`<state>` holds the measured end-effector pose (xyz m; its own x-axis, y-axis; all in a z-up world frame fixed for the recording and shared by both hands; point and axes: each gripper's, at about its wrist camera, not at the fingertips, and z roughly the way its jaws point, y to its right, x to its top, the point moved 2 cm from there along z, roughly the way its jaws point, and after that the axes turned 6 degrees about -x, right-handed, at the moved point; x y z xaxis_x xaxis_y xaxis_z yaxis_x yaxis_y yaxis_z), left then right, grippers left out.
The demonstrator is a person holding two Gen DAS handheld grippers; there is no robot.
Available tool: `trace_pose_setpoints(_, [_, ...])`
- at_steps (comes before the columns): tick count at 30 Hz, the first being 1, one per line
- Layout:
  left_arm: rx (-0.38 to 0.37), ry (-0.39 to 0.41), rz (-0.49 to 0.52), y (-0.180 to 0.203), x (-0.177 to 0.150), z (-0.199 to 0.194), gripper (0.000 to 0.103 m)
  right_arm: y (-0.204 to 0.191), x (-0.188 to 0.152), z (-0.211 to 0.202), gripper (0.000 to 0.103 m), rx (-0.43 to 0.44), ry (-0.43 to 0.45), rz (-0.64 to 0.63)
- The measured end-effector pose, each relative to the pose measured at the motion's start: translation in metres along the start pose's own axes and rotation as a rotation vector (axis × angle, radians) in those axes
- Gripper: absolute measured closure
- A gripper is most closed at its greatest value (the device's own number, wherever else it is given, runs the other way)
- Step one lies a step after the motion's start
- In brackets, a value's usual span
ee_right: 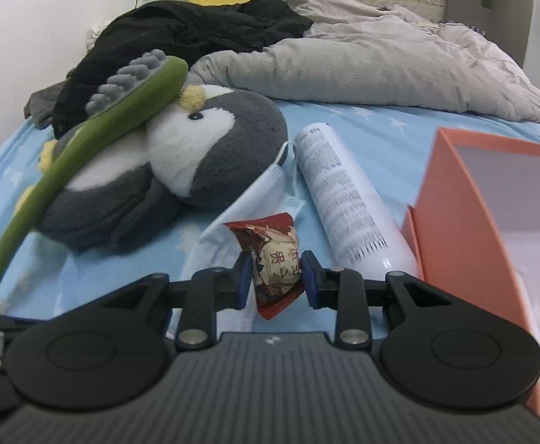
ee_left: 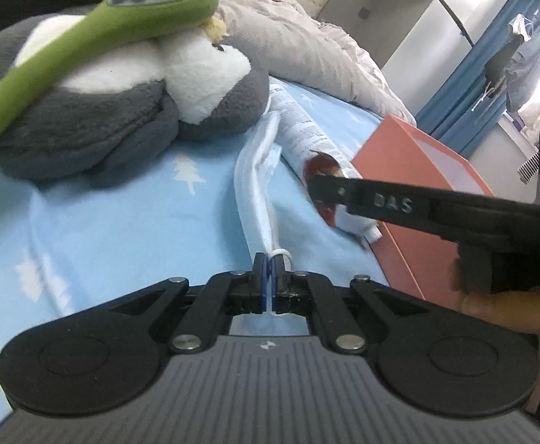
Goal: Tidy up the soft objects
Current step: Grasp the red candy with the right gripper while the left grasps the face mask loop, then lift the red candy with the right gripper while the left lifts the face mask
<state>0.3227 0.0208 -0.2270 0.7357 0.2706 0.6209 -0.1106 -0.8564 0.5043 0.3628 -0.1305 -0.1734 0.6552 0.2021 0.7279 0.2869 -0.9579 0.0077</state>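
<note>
Snack packet [ee_right: 275, 262], red with a printed wrapper, sits clamped between the pads of your right gripper [ee_right: 276, 272], lifted just above the blue tree-print bedsheet [ee_right: 362, 125]. Your left gripper [ee_left: 269, 273] is pinched together on the white ear loop at the near end of the face mask [ee_left: 257, 181], which lies folded lengthwise on the sheet. Just right of the mask lies the white tube [ee_right: 338, 199], cap toward you, and right of that stands the open orange box [ee_right: 466, 199]. Left of the mask rests the plush penguin [ee_right: 181, 162], with the green massage brush [ee_right: 96, 125] lying across it. Beyond them, a grey quilt [ee_right: 362, 63] and black clothing [ee_right: 181, 33] are heaped at the head of the bed.

You look to be mid-carry, both items gripped and neither yet in the box. Next, swing the right gripper over the box opening before you let go, then follow with the mask; its loose length will likely trail, so lift it high enough to pass the rim
</note>
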Motion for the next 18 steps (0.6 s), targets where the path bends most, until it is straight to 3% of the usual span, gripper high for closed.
trace_pose_setpoints(10, [0.037,-0.013,-0.003,0.020,-0.039,-0.061,0.100,-0.001,-0.050,-0.067,0.071,0.025,-0.047,0.033])
trace_pose_setpoints(18, [0.062,-0.022,-0.046,0.034,-0.071,-0.108,0.100,-0.014,-0.084,-0.100,0.071,0.041,-0.100,-0.019])
